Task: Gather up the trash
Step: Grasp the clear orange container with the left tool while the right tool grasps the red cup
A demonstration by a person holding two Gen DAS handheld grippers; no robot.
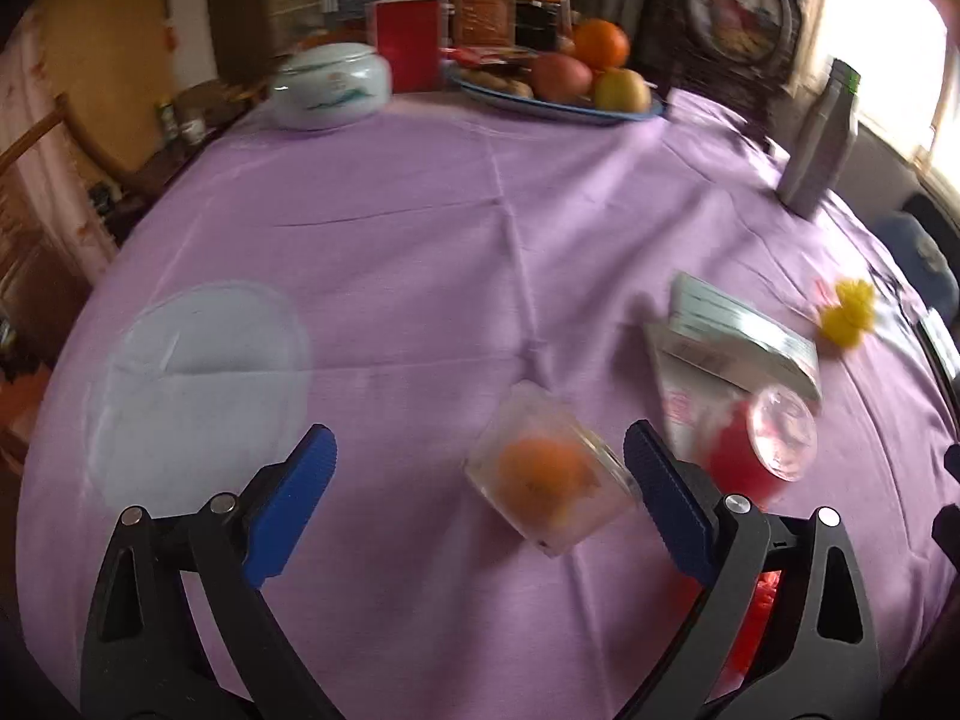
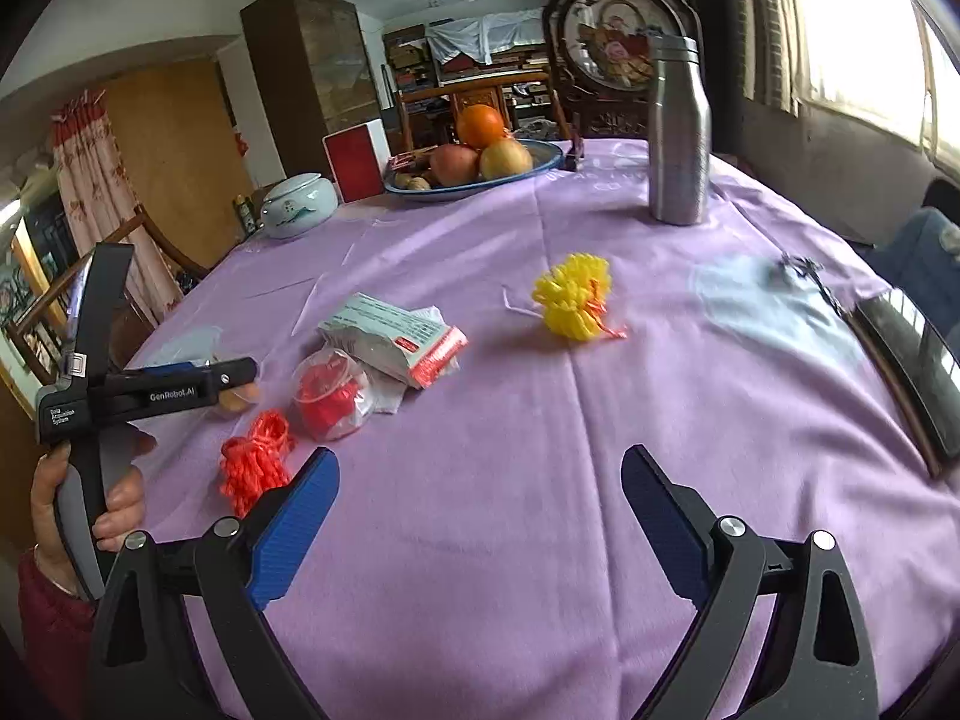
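My left gripper (image 1: pixel 480 462) is open, low over the purple tablecloth (image 1: pixel 480 228). A clear plastic cup with orange peel inside (image 1: pixel 549 474) lies on its side between the fingers, close to the right fingertip (image 1: pixel 645 462); whether they touch is blurred. Beside it are a red-filled clear cup (image 1: pixel 762 444), a crumpled white packet (image 1: pixel 732 330) and a yellow net ball (image 1: pixel 846 312). My right gripper (image 2: pixel 480 468) is open and holds nothing. Ahead of it lie an orange-red net (image 2: pixel 255 468), the red cup (image 2: pixel 330 396), the packet (image 2: pixel 396 342) and the yellow net (image 2: pixel 573 303).
A hand (image 2: pixel 120 498) holds the left gripper at the table's left edge. A flat clear plastic piece (image 1: pixel 198 384) lies left. At the back stand a fruit plate (image 2: pixel 540 156), a ceramic jar (image 2: pixel 297 204) and a steel bottle (image 2: pixel 678 132). A dark flat device (image 2: pixel 906 372) lies at the right edge.
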